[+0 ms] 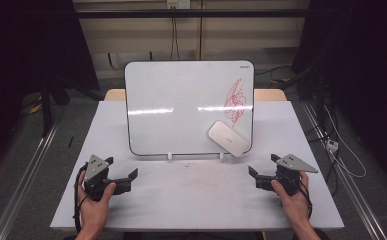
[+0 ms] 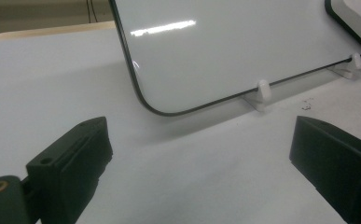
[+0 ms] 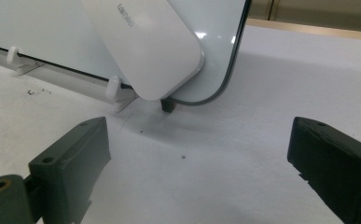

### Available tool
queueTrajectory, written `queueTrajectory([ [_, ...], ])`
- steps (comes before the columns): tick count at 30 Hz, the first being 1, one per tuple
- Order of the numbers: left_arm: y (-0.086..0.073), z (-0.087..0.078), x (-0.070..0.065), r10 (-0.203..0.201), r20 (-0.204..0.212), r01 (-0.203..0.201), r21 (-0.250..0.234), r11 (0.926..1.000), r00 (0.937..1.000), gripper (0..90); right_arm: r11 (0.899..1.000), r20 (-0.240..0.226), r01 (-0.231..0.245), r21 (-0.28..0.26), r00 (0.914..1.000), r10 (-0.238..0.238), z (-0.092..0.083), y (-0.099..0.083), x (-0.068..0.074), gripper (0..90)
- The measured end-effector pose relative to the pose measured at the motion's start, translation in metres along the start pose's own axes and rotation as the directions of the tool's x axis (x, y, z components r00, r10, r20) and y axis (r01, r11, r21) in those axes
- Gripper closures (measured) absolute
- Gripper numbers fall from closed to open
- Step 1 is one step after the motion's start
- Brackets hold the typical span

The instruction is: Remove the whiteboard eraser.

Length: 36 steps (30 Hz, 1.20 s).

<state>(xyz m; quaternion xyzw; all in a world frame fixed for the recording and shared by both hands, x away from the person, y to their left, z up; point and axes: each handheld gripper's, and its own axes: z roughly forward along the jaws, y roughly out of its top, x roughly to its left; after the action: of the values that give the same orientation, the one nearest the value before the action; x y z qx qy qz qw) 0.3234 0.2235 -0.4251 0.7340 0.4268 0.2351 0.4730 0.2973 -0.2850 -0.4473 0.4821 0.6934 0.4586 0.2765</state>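
Right gripper (image 1: 262, 176) sits low at the lower right of the high view, jaws spread wide with nothing between them, bare table showing in the gap. From its own camera (image 3: 197, 163) the eraser (image 3: 143, 44) is dead ahead and a touch to the left, high in the frame, well clear of the fingertips. That is the relation to watch: the eraser lies up and left of this gripper in the high view (image 1: 227, 138), stuck flat on the lower right corner of the whiteboard (image 1: 181, 107), its long axis running on a slant from upper left down to lower right. Its lower end hangs just past the board's bottom edge.

Left gripper (image 1: 123, 179) at the lower left, also gaping and empty; its own view (image 2: 199, 163) looks at the board's (image 2: 225, 51) blank lower corner and a small white foot (image 2: 262, 91). It is well apart from the eraser, so the right hand is plainly the nearer one.

The red scribble (image 1: 235, 101) sits on the board just above the eraser, upper right of the panel. I'd judge the coming move as a forward reach by the right gripper, jaws turned to close across the eraser's short side.

The board leans back on its feet on a white table (image 1: 191, 200), a few dark specks near the front. Around it, dark curtains, floor rails (image 1: 21, 175), loose cables (image 1: 341, 150) at right.
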Motion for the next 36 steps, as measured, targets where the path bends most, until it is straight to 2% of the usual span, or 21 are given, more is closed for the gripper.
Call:
queueTrajectory([
  [7, 0.001, 0.001, 0.000, -0.009, 0.000, 0.009, 0.001, 1.0000, 1.0000, 5.0, 1.000, 0.003, -0.006, 0.000, 1.0000, 0.006, 0.002, -0.001, 0.001, 7.4],
  [8, 0.002, 0.001, 0.000, -0.032, -0.004, 0.032, -0.020, 0.9993, 0.9995, 4.9, 1.000, 0.004, -0.012, 0.003, 0.9999, 0.012, 0.003, -0.002, 0.002, 7.7],
  [9, 0.002, 0.001, 0.000, -0.032, -0.004, 0.032, -0.020, 0.9993, 0.9995, 4.8, 1.000, 0.004, -0.012, 0.003, 0.9999, 0.012, 0.003, -0.002, 0.002, 7.7],
  [12, 0.004, 0.002, 0.002, -0.036, -0.005, 0.036, -0.035, 0.9987, 0.9993, 4.7, 1.000, 0.022, -0.001, 0.014, 0.9998, 0.000, 0.005, -0.003, 0.002, 7.8],
  [15, 0.002, 0.001, 0.004, -0.041, -0.002, 0.041, -0.025, 0.9988, 0.9991, 4.7, 1.000, 0.031, 0.017, 0.017, 0.9994, -0.018, 0.005, -0.002, 0.003, 5.4],
  [17, 0.002, 0.002, 0.005, -0.042, 0.000, 0.042, -0.014, 0.9990, 0.9991, 4.7, 0.999, 0.020, 0.025, 0.020, 0.9995, -0.025, 0.005, -0.002, 0.004, 5.1],
  [18, 0.002, 0.002, 0.004, -0.041, 0.003, 0.041, -0.015, 0.9990, 0.9991, 4.7, 0.999, 0.004, 0.024, 0.042, 0.9997, -0.024, 0.006, -0.001, 0.006, 4.7],
  [20, 0.002, 0.001, 0.004, -0.030, 0.004, 0.030, -0.014, 0.9994, 0.9995, 4.7, 0.998, -0.022, 0.020, 0.052, 0.9996, -0.018, 0.008, 0.002, 0.010, 4.5],
  [21, 0.003, 0.001, 0.003, -0.027, 0.006, 0.027, -0.015, 0.9995, 0.9996, 4.7, 0.998, -0.043, 0.038, 0.049, 0.9984, -0.035, 0.009, 0.004, 0.011, 4.2],
  [23, 0.002, 0.002, 0.003, -0.026, 0.008, 0.027, -0.016, 0.9995, 0.9996, 4.7, 0.997, -0.055, 0.072, 0.040, 0.9960, -0.070, 0.012, 0.008, 0.016, 4.2],
  [26, 0.001, 0.002, 0.003, -0.018, 0.013, 0.019, -0.008, 0.9998, 0.9997, 4.7, 0.995, -0.060, 0.089, 0.047, 0.9945, -0.086, 0.017, 0.015, 0.021, 5.6],
  [29, 0.001, 0.001, 0.002, -0.013, 0.014, 0.013, -0.006, 0.9999, 0.9998, 4.7, 0.989, -0.057, 0.130, 0.066, 0.9903, -0.127, 0.021, 0.021, 0.025, 6.4],
  [32, 0.000, 0.000, 0.003, -0.010, 0.014, 0.010, -0.005, 0.9999, 0.9999, 4.7, 0.986, -0.051, 0.152, 0.070, 0.9876, -0.148, 0.026, 0.029, 0.029, 6.1],
  [36, 0.000, -0.002, 0.004, -0.002, 0.008, 0.002, -0.010, 0.9999, 1.0000, 4.7, 0.976, -0.054, 0.208, 0.073, 0.9775, -0.204, 0.033, 0.040, 0.037, 6.2],
])
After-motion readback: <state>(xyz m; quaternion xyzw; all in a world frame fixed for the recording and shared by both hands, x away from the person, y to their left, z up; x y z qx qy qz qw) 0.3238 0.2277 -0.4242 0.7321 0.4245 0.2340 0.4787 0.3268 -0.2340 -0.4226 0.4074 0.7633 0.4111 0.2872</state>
